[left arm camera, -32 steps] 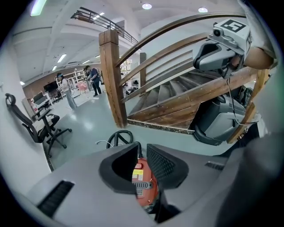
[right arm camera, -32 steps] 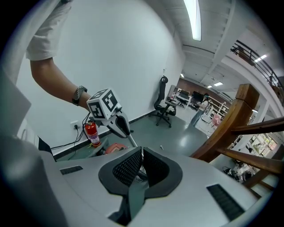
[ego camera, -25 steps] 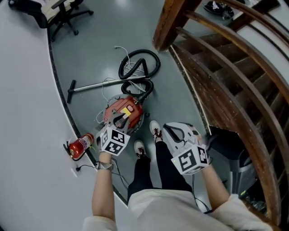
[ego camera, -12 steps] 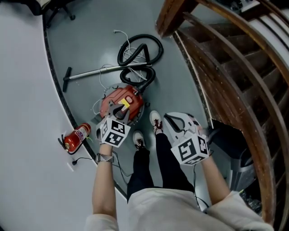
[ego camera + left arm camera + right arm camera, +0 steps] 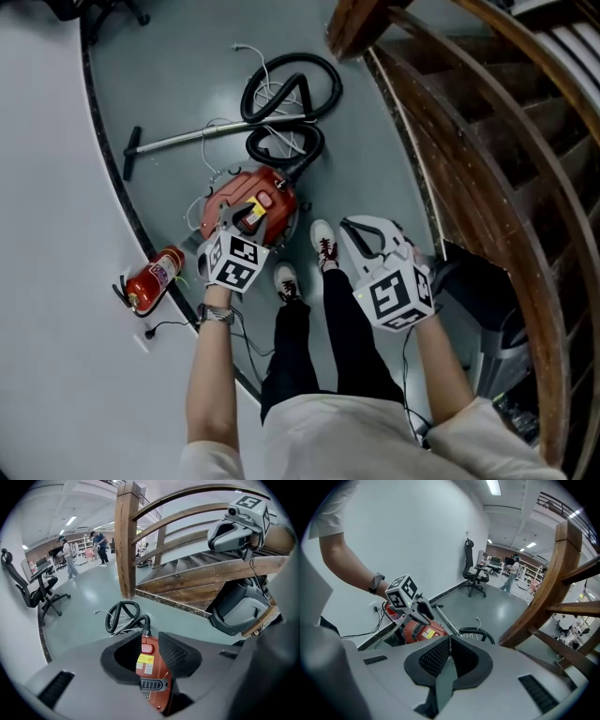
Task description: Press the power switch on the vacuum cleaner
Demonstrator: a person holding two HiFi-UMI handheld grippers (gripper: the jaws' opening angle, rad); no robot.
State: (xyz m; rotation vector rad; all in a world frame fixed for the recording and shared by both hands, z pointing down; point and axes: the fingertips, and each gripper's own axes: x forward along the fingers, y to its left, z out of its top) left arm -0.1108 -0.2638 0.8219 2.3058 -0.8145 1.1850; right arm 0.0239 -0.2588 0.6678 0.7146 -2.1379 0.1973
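Vacuum cleaner (image 5: 274,195), red, on the floor (image 5: 375,141) by its wall edge; left gripper (image 5: 149,649) lowered closer over it since a second ago, fingers (image 5: 176,653) narrowly apart and opening, gripping nothing; right gripper (image 5: 449,656) fingers together, empty; press judged imminent.

Vacuum cleaner (image 5: 158,686) label (image 5: 146,663) print unreadable; office chair (image 5: 98,7) cut by top edge; distant people (image 5: 70,559) too small.
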